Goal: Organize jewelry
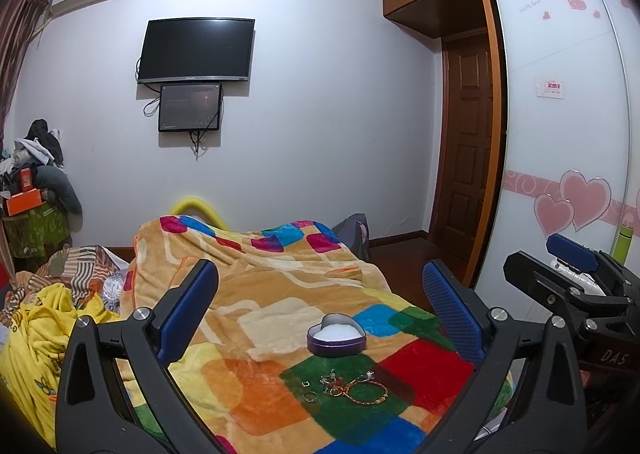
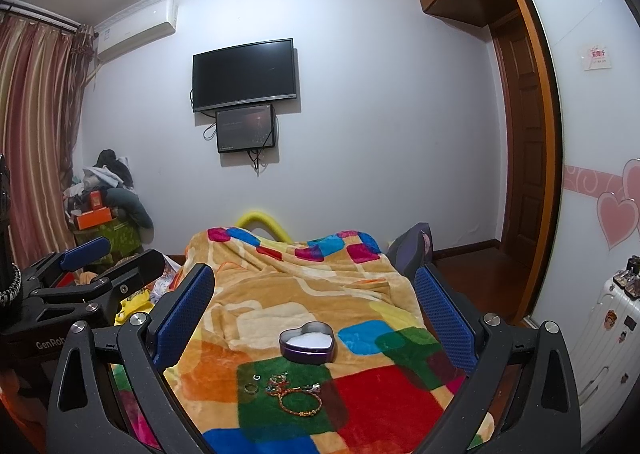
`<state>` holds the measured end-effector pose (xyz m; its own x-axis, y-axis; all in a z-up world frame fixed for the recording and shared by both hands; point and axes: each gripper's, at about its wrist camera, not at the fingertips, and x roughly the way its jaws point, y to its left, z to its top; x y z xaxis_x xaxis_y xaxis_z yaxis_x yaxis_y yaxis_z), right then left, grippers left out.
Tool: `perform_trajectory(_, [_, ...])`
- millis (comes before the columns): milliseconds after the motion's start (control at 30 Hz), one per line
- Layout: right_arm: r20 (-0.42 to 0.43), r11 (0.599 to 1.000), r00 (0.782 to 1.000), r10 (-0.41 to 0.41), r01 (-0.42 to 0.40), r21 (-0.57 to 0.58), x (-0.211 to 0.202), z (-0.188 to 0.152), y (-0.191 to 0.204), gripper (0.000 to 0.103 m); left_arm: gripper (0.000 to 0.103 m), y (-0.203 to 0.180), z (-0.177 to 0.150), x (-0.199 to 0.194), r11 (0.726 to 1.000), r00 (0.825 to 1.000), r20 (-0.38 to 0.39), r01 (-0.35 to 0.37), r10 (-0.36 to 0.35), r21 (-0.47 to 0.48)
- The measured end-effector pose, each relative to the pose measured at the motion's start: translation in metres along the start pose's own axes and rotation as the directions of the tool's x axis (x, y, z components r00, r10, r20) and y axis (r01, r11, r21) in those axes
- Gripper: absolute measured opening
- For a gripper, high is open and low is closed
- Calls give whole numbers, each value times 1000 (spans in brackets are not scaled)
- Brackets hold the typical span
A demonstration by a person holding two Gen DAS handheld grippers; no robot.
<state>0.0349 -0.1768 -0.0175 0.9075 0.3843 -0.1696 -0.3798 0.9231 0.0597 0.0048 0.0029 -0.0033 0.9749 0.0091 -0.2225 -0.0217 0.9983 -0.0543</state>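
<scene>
Patchwork blanket (image 1: 280, 294) covers bed; TV (image 1: 196, 50) on white wall (image 1: 320, 94).

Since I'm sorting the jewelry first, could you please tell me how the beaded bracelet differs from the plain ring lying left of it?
The bracelet is a wide loop of red and gold beads; the ring is a much smaller, plain metal band. The bracelet lies by the red patch, the ring at the green patch's left edge. Both rest flat on the blanket, outside the heart-shaped tin.

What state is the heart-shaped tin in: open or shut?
Open. The heart-shaped tin has no lid on, and its white lining shows from above in both wrist views; no jewelry appears inside.
</scene>
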Motion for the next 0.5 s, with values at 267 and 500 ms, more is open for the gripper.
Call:
perform_trajectory(267, [-1,1000,1000,1,-1,0,-1,1,3,100,103,1,0,0,1000,1000,-1,1,-1,-1])
perform_trajectory(500, [-3,1000,1000,1,-1,2,0,-1,3,100,103,1,1,-1,1000,1000,0,3,-3,0])
